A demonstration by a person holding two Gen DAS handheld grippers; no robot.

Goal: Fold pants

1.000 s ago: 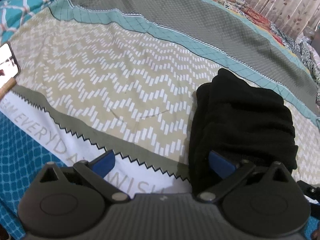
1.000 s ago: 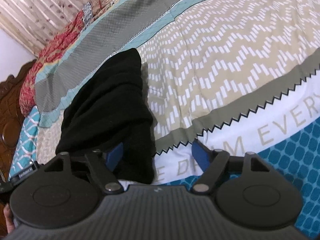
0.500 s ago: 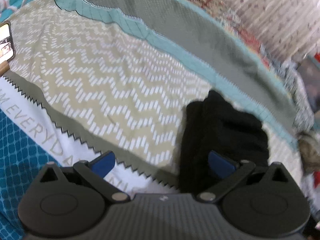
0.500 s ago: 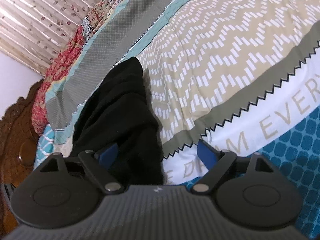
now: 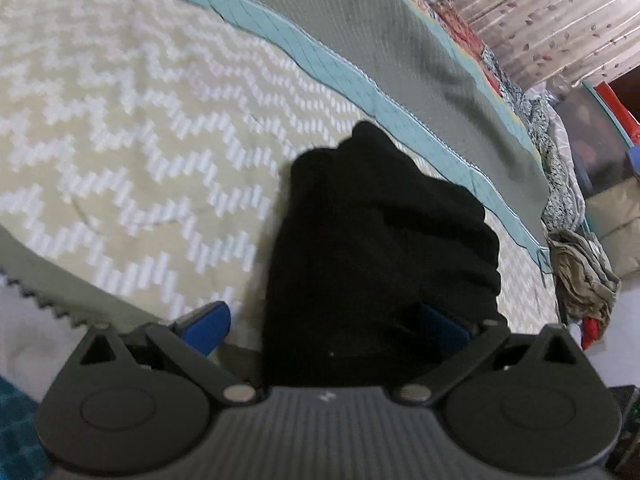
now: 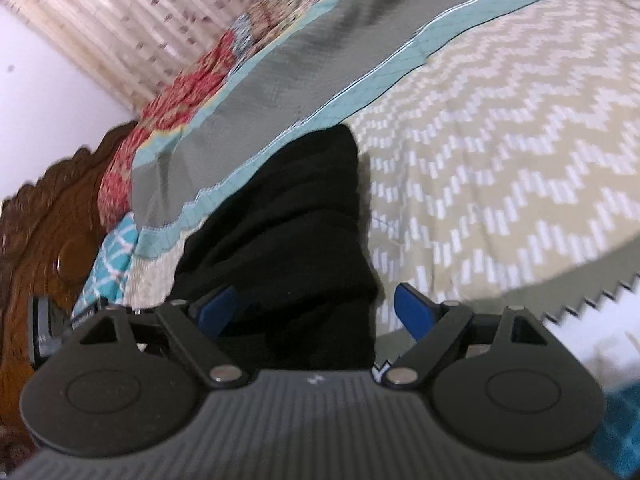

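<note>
Pants (image 5: 376,240), black, folded into a thick bundle on bed (image 5: 120,120); chevron sheet bare to one side. Left hand-held gripper (image 5: 324,326) and right hand-held gripper (image 6: 316,312) both released, straddling the bundle.

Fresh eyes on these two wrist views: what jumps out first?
The black pants, folded into a dark bundle, sit in the middle of both views on the beige zigzag bedspread. Both the left gripper and the right gripper are open, blue pads either side of the bundle's near end. A carved wooden headboard stands at the left of the right wrist view.
</note>
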